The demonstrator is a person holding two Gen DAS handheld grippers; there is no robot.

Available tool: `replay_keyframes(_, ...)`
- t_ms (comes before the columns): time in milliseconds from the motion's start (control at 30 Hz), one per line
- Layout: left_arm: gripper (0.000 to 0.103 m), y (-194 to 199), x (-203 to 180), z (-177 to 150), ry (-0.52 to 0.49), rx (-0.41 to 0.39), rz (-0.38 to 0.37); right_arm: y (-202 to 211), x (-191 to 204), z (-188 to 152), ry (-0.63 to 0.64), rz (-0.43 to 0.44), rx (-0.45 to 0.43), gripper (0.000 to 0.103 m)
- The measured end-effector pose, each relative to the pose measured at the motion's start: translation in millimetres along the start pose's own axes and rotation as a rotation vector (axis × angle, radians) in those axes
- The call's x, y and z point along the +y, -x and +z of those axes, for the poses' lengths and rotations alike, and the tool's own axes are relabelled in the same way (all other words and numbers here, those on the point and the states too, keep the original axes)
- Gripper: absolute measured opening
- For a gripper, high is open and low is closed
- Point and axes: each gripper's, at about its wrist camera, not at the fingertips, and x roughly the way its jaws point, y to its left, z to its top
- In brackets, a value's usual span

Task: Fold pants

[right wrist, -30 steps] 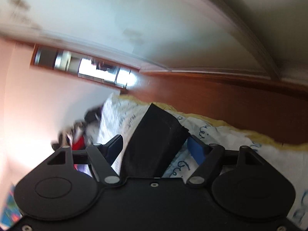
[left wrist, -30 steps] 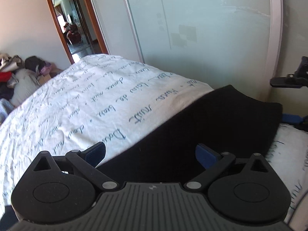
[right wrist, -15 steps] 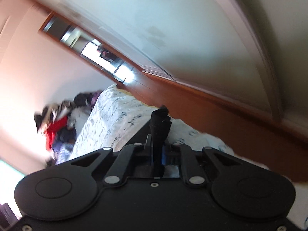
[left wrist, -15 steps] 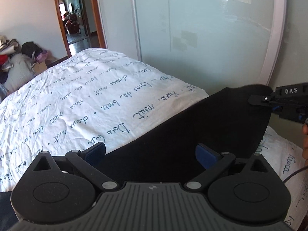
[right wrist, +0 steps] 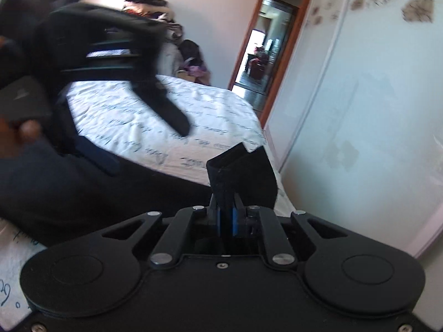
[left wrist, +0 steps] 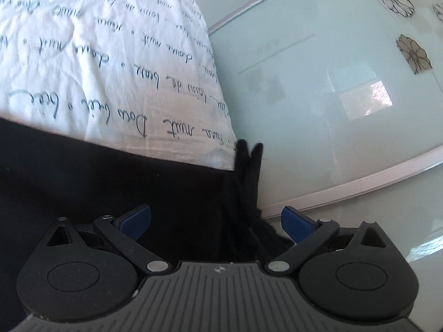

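Observation:
The black pants (left wrist: 116, 182) lie across the white bed sheet with blue script (left wrist: 91, 63). My left gripper (left wrist: 216, 221) is open, its blue pads apart, with a bunched edge of the pants (left wrist: 247, 166) rising between them, not pinched. My right gripper (right wrist: 226, 218) is shut on a folded corner of the pants (right wrist: 243, 171) and holds it up above the bed. In the right wrist view the left gripper (right wrist: 119, 63) shows blurred at the upper left, over the pants (right wrist: 83, 193).
A frosted glass sliding wardrobe door (left wrist: 318, 83) stands right beside the bed edge. An open doorway with a wooden frame (right wrist: 265, 47) is at the far end. A pile of clothes (right wrist: 166, 25) lies beyond the bed.
My right gripper has swung round with the pants corner still pinched. My left gripper has dropped low over the pants and turned toward the wardrobe, still open.

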Motion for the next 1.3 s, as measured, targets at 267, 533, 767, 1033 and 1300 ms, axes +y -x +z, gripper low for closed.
replay_keyframes(267,0.083,-20.6,-0.4,6.7,0.094,-0.002,-0.053,24.7,25.6,0.1,0.159,0.052,-0.016,0.009)
replay_keyframes(533,0.008,-0.1,17.0,-0.4,0.079,-0.034,0.014,15.3,40.3,6.9,0.247,0.055,-0.013,0.028)
replay_keyframes(767,0.009,-4.4,3.7,-1.6,0.004,-0.037,0.050,7.2,42.1,6.8,0.269,0.056,0.023,0.023)
replay_keyframes(1033,0.004,21.6,-10.4,-15.1,-0.120,-0.113,0.088,29.7,44.8,15.8,0.319,0.036,0.003,0.006)
replay_keyframes(1300,0.004,91.4,-8.7,-27.5,-0.234,-0.217,0.190,47.7,60.9,43.5,0.260,0.158,-0.092,0.006)
